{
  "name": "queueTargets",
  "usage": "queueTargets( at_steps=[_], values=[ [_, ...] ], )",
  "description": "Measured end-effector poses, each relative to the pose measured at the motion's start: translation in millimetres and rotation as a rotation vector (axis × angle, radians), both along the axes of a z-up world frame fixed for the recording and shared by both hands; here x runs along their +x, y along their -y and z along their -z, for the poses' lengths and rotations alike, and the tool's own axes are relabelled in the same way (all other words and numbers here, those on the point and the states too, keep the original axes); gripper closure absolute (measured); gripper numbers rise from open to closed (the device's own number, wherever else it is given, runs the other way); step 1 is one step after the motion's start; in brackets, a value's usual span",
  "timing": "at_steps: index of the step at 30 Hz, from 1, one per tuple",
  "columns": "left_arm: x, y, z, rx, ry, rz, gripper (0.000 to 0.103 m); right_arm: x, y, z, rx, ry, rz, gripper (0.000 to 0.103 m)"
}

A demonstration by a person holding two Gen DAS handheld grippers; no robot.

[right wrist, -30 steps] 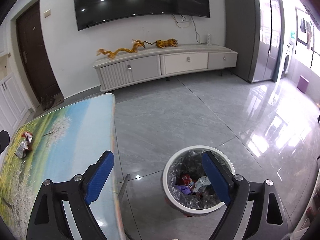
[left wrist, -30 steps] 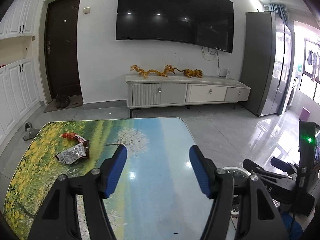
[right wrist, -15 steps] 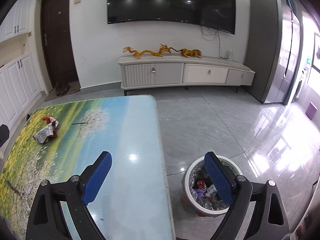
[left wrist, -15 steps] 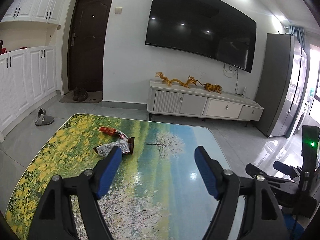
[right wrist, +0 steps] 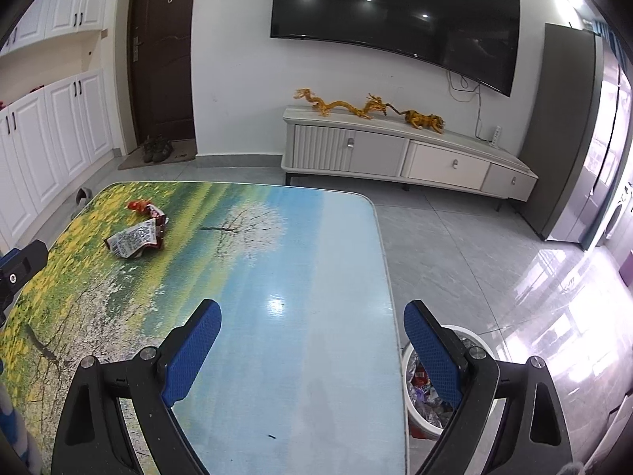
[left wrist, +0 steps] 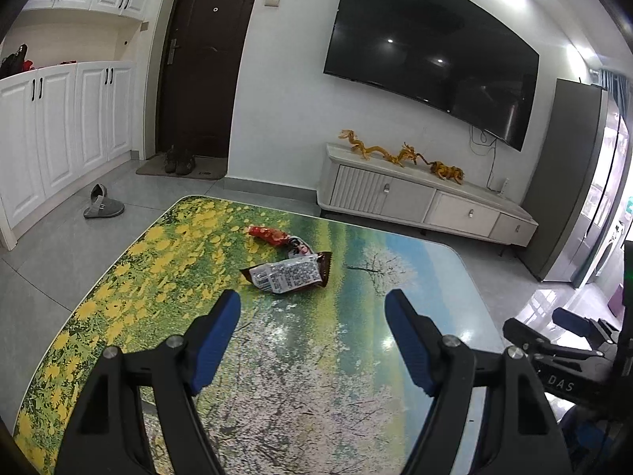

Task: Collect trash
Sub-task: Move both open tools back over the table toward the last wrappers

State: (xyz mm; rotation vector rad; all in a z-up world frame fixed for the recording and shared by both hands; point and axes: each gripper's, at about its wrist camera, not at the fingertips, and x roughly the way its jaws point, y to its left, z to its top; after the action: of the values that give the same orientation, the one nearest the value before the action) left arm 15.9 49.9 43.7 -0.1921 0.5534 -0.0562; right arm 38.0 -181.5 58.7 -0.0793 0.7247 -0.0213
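Observation:
Two snack wrappers lie on the landscape-print table (left wrist: 300, 360): a silver and brown one (left wrist: 288, 274) and a red one (left wrist: 269, 234) just behind it. My left gripper (left wrist: 312, 308) is open and empty, above the table just short of the silver wrapper. My right gripper (right wrist: 312, 322) is open and empty over the table's right part (right wrist: 277, 356); the silver wrapper (right wrist: 134, 240) and the red wrapper (right wrist: 143, 208) lie far to its left. A white trash bin (right wrist: 427, 396) with a liner and litter stands on the floor under its right finger.
A TV cabinet (left wrist: 415, 202) with golden dragon figures stands against the far wall under a big TV. A slipper (left wrist: 101, 208) lies on the floor at left, near white cupboards and a dark door. The right gripper's body (left wrist: 561, 356) shows at the left view's right edge.
Both grippers swung left toward the table. The wrappers came nearer the centre of the left view; the bin slid from the centre to the lower right of the right view. Both stayed open.

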Motion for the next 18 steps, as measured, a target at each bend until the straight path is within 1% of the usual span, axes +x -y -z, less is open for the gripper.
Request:
queueTargets(
  at_steps=[5,9,14,18],
  values=[
    [14.6,-39.9,14.4,0.001,-0.04,0.0,0.029,8.4,-10.6,9.4,0.025,-0.031,-0.052,0.01],
    [36.9,-62.0,23.5,0.001,-0.08,0.052,0.029,21.1,-21.4,15.8,0.05,-0.054,-0.11,0.01],
    [74.0,-62.5,28.9,-0.006,-0.114,0.196,0.029,41.4,-31.0,20.4,0.083,-0.079,-0.164,0.01],
    [112.4,-42.9,36.1,0.048,-0.141,0.307,0.029,59.2,-32.6,22.3,0.095,-0.093,-0.19,0.01]
  ],
)
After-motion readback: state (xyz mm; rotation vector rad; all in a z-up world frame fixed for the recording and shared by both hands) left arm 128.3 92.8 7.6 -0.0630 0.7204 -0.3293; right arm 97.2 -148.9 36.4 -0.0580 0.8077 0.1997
